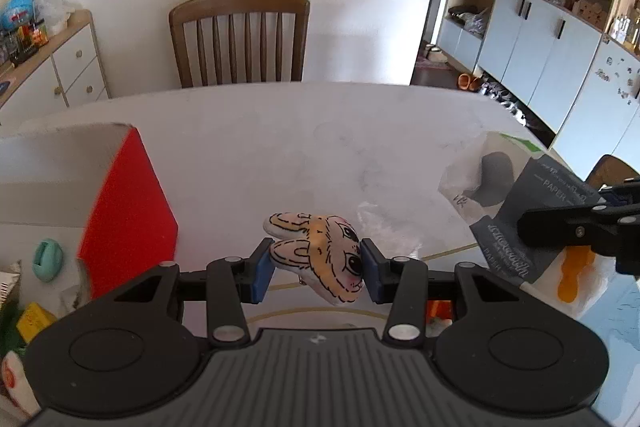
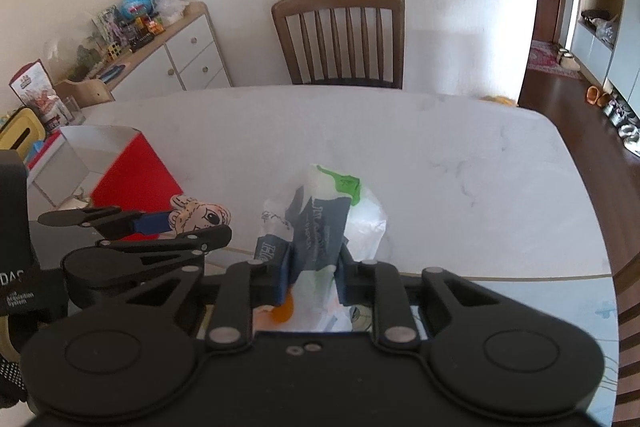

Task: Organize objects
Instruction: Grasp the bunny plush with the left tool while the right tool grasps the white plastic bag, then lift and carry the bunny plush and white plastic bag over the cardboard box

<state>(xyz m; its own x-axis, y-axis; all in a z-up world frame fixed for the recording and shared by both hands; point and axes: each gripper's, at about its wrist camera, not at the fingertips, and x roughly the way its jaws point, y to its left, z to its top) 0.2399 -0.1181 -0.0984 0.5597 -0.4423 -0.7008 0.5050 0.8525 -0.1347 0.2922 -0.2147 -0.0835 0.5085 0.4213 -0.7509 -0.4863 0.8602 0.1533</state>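
Left gripper [image 1: 316, 269]: clamped on the rabbit-head plush [image 1: 320, 255], blue pads pressing its two sides; seen centre-low in the left wrist view, held above the table [image 1: 280, 131].
Right gripper [image 2: 312, 277]: closed on the paper packet bundle [image 2: 324, 227], a dark grey printed sleeve with white plastic wrap around it; centre of the right wrist view, lifted off the tabletop.
Plush, position: just beside the red-sided box [image 1: 128, 211], which fills the left of the frame; in the right wrist view it sits at left-centre, near the box's red corner.
Box: open top, white interior; looks like the likely destination, though that is a judgement.
Plush, handling: soft, light, squashes under the pads; likely to rotate or slip if pinched at an ear. Present hold across the face and ear base seems sound.
Bundle, handling: light, floppy, crinkly; the plastic film is slippery and may slide within the pads. Best held on the stiffer printed sleeve, as now.
Bundle contents: an orange shape shows at the lower end; what it is I cannot tell.
Left edge clutter: teal round object [image 1: 47, 259], yellow item [image 1: 34, 319], lower left of the frame.
Background: wooden chair [image 1: 240, 39] behind the table.
Risk: two loads close together; grippers could bump near the box.
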